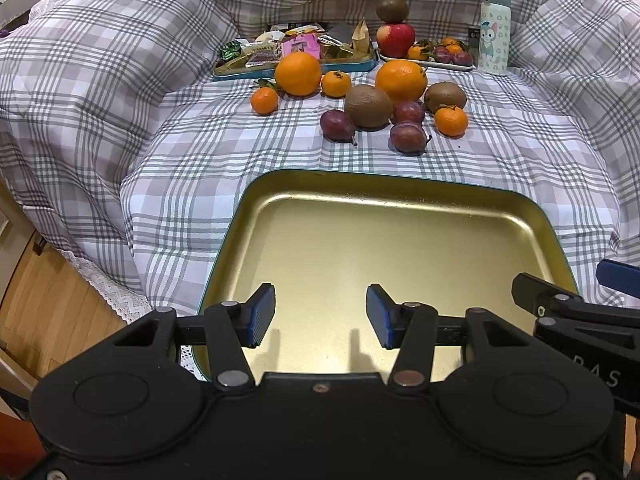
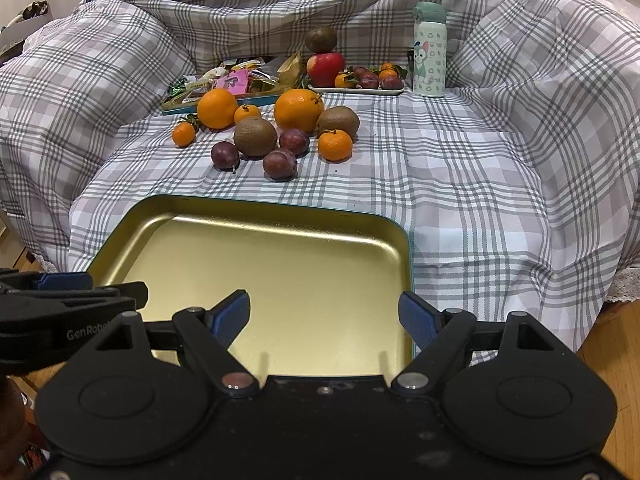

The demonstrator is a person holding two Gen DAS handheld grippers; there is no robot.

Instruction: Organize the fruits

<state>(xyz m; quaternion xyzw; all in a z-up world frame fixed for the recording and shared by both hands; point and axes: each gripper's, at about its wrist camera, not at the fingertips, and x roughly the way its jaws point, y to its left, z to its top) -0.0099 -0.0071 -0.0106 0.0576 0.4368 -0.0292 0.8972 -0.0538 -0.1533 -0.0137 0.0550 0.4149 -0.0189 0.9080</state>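
Left gripper (image 1: 320, 316), right gripper (image 2: 324, 318) both apart over gold tray (image 1: 400, 240); plaid bedsheet (image 1: 192, 152), wood floor (image 1: 48, 312).

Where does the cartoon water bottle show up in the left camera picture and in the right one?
Left wrist: the bottle stands at the upper right, just right of the white fruit plate.
Right wrist: the bottle stands upper centre-right, again just right of that plate.
Shared landmark: the red apple with a kiwi on top, left of the bottle.
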